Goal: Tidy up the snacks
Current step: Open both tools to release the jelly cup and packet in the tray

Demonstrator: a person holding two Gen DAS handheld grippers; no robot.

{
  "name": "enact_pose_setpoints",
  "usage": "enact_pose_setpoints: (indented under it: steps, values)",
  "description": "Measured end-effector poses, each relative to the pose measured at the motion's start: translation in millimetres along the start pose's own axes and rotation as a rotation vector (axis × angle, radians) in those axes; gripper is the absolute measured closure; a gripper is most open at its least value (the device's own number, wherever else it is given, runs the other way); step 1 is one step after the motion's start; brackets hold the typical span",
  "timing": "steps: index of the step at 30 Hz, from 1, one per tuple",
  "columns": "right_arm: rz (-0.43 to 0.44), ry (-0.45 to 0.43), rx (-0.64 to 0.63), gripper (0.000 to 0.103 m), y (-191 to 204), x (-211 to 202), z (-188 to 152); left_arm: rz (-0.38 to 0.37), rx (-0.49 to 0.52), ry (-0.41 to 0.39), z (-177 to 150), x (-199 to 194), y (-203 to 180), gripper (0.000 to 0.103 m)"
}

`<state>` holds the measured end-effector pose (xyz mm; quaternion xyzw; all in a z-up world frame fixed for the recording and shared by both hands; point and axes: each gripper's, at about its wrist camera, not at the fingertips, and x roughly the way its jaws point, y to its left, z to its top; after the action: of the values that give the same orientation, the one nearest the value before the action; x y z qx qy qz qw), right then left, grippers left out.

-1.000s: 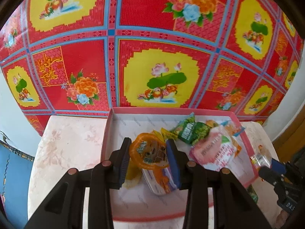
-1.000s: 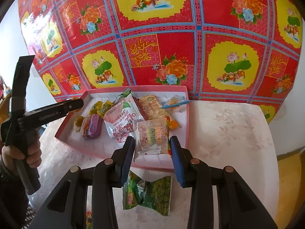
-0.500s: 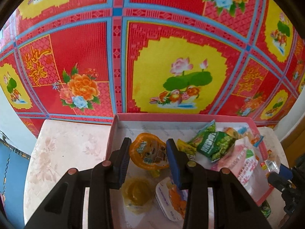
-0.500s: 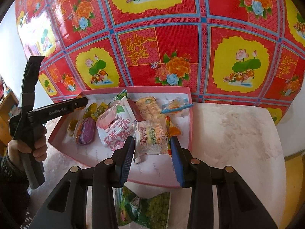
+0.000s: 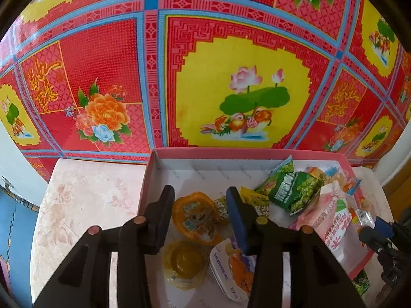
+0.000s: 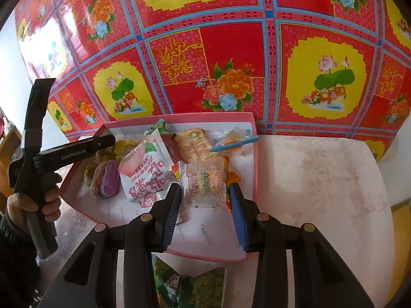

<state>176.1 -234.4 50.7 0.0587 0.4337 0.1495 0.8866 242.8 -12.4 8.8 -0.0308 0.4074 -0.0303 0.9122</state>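
This is looking like a room in a home. A glossy red-and-yellow floral wall covering [image 5: 231,82] is filling the background, a pale marble-patterned table [image 6: 321,179] is standing against it, and a pink box [image 6: 253,154] is sitting on it holding packaged snacks.

An orange jelly cup [image 5: 196,218] is seen between the parted fingers of the left gripper [image 5: 200,202], inside the pink tray [image 5: 257,151]. A yellow jelly cup [image 5: 185,263] is seen just below it, green packets [image 5: 290,188] to the right.
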Motion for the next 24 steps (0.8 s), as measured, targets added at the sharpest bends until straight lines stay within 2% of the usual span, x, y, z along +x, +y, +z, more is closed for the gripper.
enact_pose_setpoints:
  steps: [6, 11, 13, 15, 24]
  values:
    - [0.001, 0.008, 0.020, 0.063, -3, 3, -1, 0.000, -0.006, 0.003, -4, -7, 2, 0.059]
    - [0.012, 0.005, 0.020, 0.058, 0, 1, -2, -0.010, -0.013, 0.000, -8, -28, 0, 0.059]
    - [0.015, -0.006, 0.015, 0.050, 2, -2, -2, -0.012, -0.008, -0.003, -10, -35, 0, 0.059]
    - [0.016, -0.016, 0.014, 0.047, 3, -6, -3, -0.013, -0.002, -0.005, -9, -40, 0, 0.059]
    - [0.008, -0.033, 0.015, 0.047, 7, -21, -11, -0.027, -0.004, 0.001, -23, -71, -2, 0.059]
